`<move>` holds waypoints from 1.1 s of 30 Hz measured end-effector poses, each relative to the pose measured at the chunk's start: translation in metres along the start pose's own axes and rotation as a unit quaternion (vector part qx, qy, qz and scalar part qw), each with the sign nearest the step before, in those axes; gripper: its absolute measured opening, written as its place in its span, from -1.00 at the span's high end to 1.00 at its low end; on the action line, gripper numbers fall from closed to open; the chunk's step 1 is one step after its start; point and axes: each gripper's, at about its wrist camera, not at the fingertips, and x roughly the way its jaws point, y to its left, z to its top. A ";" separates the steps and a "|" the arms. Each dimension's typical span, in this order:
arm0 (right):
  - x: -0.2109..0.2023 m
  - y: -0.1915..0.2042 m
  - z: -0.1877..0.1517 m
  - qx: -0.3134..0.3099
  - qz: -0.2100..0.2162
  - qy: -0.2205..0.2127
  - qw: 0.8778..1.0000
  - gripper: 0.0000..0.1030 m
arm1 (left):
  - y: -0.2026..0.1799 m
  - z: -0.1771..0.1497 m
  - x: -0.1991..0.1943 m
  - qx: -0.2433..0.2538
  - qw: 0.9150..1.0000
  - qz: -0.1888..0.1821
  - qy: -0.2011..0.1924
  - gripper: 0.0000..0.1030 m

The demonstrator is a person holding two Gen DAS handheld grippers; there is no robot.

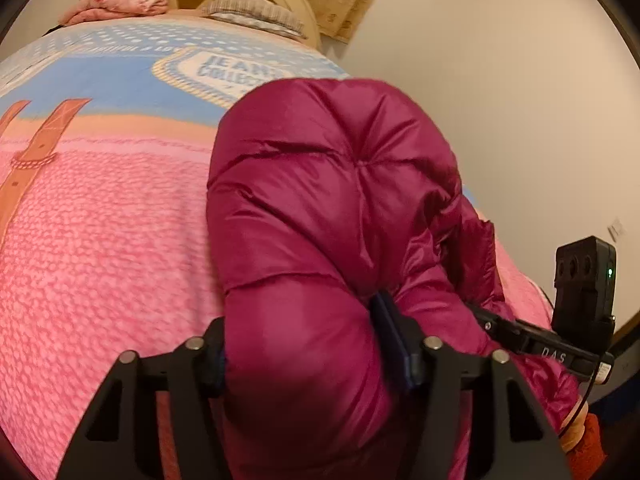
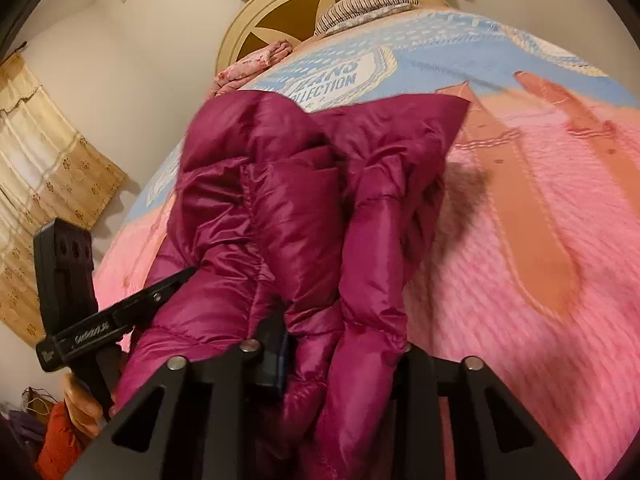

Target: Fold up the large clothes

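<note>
Both wrist cameras look down onto a bed (image 1: pixel 100 240) spread with a pink and blue blanket (image 2: pixel 540 240) printed with brown straps and a "JEANS COLLECTION" badge. On it, bunched up near the bed's edge by the wall, is the jacket (image 1: pixel 340 184), a shiny magenta puffer, quilted and heaped in thick folds.

The left hand-held gripper (image 1: pixel 312 356) has a fat roll of the jacket filling the gap between its jaws, and the blue pad on the right-hand finger (image 1: pixel 394 332) presses into the fabric; the other pad is mostly hidden behind the bulge. It is clamped on the jacket. In the same view the right hand-held gripper comes in from the right edge, its tip buried in the cloth.

The right wrist view shows the right hand-held gripper (image 2: pixel 340 356) also closed on a fold of the jacket, fabric pinched and spilling over the jaws, a dark pad just visible to the left of the fold. The left one reaches in from the left of this view, a hand (image 2: pixel 80 404) on its handle.

At the head of the bed: a cream headboard (image 2: pixel 280 4), a striped pillow (image 1: pixel 248 14) and a folded pink floral cloth (image 1: pixel 120 6). Gold curtains (image 2: pixel 40 160) hang along the wall.
</note>
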 end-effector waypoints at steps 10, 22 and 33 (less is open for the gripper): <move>-0.159 -0.032 -0.011 0.005 -0.062 -0.110 0.992 0.55 | -0.140 0.029 0.014 0.076 0.988 -0.134 -0.001 -0.13; -0.170 -0.217 0.003 0.119 -0.146 -0.091 0.978 0.55 | -0.267 0.038 0.178 0.157 0.986 -0.019 0.056 -0.14; -0.144 -0.285 0.008 0.203 -0.027 -0.081 0.975 0.57 | -0.277 0.024 0.203 0.186 0.976 0.113 0.022 -0.43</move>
